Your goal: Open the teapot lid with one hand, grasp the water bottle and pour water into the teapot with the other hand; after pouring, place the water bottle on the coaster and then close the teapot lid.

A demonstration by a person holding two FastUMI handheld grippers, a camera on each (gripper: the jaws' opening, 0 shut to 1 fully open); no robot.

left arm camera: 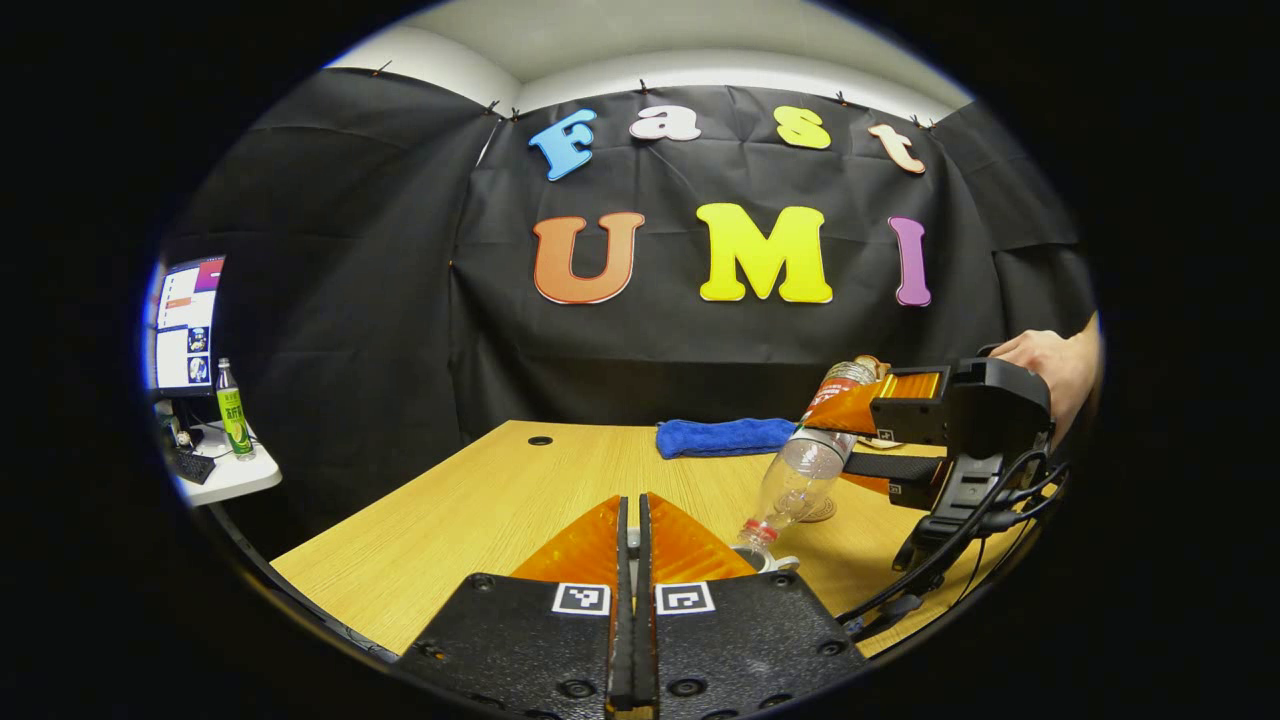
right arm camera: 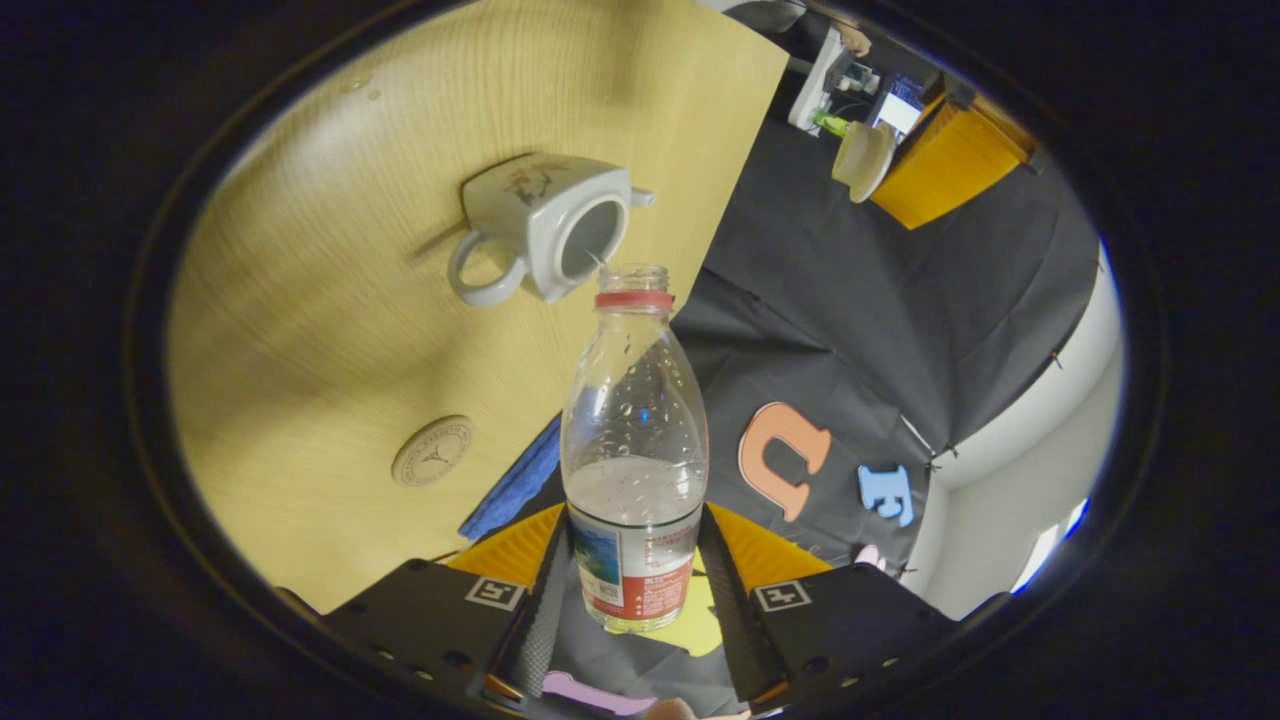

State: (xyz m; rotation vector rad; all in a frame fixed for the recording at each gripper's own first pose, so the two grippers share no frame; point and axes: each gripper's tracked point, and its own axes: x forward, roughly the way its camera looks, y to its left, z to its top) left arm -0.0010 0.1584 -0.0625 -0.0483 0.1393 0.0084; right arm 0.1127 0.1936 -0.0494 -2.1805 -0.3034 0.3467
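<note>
Clear plastic water bottle [right arm camera: 634, 440] is clamped at its label between the right gripper [right arm camera: 634, 590] fingers, tipped neck-down, long axis running straight from the gripper toward the teapot [right arm camera: 545, 235], mouth just above the open rim. Pouring looks underway. The left gripper [left arm camera: 632, 545], fingers closed narrow, appears to pinch the lid [right arm camera: 864, 160], raised clear of the pot. The coaster [right arm camera: 432, 451] sits on the wooden table [right arm camera: 300, 330], nearer the right gripper.

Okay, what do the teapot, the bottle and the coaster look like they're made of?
Teapot: glazed ceramic, probably; pale glossy body with painted motif. Water bottle: clear thin plastic; see-through, droplets inside, printed label. Coaster: likely wood or cork; matte tan disc, engraved mark.
</note>
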